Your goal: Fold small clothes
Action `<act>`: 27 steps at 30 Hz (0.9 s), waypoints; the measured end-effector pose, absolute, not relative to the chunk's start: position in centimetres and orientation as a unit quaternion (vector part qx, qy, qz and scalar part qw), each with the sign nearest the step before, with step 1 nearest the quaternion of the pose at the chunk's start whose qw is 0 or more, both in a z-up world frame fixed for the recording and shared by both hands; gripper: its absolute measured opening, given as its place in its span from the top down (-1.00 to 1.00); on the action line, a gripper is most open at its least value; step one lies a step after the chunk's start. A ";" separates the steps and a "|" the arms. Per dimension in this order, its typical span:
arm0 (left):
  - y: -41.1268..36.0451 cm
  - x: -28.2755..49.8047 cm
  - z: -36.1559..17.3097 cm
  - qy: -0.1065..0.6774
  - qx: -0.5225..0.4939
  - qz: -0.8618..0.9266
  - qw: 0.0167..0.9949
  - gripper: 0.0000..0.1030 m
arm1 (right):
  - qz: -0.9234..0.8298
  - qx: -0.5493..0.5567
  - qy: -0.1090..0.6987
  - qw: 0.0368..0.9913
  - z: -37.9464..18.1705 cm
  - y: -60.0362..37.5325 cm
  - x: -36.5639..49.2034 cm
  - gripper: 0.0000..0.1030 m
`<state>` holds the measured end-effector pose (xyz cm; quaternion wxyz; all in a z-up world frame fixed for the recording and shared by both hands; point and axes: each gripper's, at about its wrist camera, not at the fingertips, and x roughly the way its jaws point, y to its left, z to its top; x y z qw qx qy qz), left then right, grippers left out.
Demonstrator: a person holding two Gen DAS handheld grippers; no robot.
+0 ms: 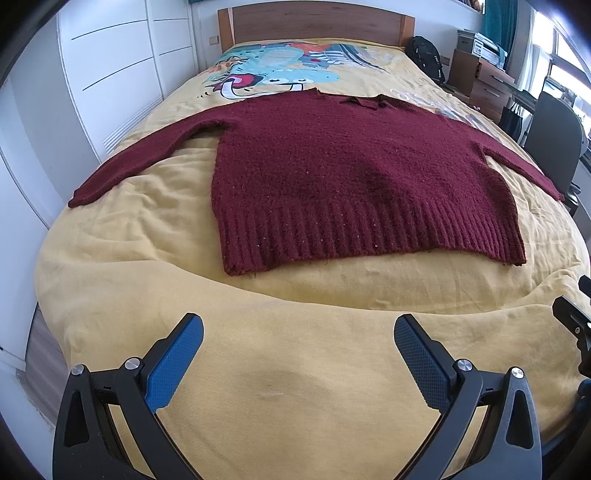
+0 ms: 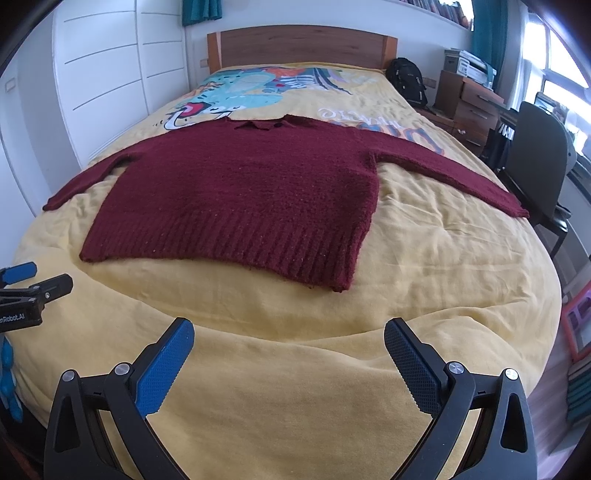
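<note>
Left gripper point(image 1: 298, 354) hovers low over the near end of the bed point(image 1: 110, 295), pointing toward the headboard point(image 1: 314, 22), jaws spread wide, nothing between the blue pads point(image 1: 173, 363). Right gripper point(image 2: 289, 360) sits the same way: level, aimed up the bed, jaws fully apart, empty. The two are side by side; the right gripper's tip shows at the right edge of the left view, and the left gripper's tip shows at the left edge of the right view.

Sweater point(image 1: 354, 173), dark red knit, lies flat and unfolded on the yellow cover point(image 1: 295, 398), mid-bed. Hem faces the grippers, collar toward the headboard. Both sleeves spread out sideways to the bed edges. Neither gripper touches it; bare cover lies between the pads and the hem.

Chair point(image 2: 535, 155) and backpack point(image 2: 408, 83) stand right of the bed, white wardrobe point(image 2: 103, 66) left.
</note>
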<state>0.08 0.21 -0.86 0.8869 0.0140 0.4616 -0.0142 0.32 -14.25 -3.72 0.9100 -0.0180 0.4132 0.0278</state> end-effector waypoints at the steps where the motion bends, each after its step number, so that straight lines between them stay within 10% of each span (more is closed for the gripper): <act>1: 0.2 0.1 -0.9 0.462 0.014 -0.015 0.887 -0.98 | 0.028 -0.018 0.413 0.910 -3.7 -14.2 0.3 -1.00; 27: 0.2 0.7 -0.2 0.441 0.018 -0.015 0.897 -0.98 | 0.002 -0.039 0.421 0.906 -2.7 -15.5 1.3 -1.00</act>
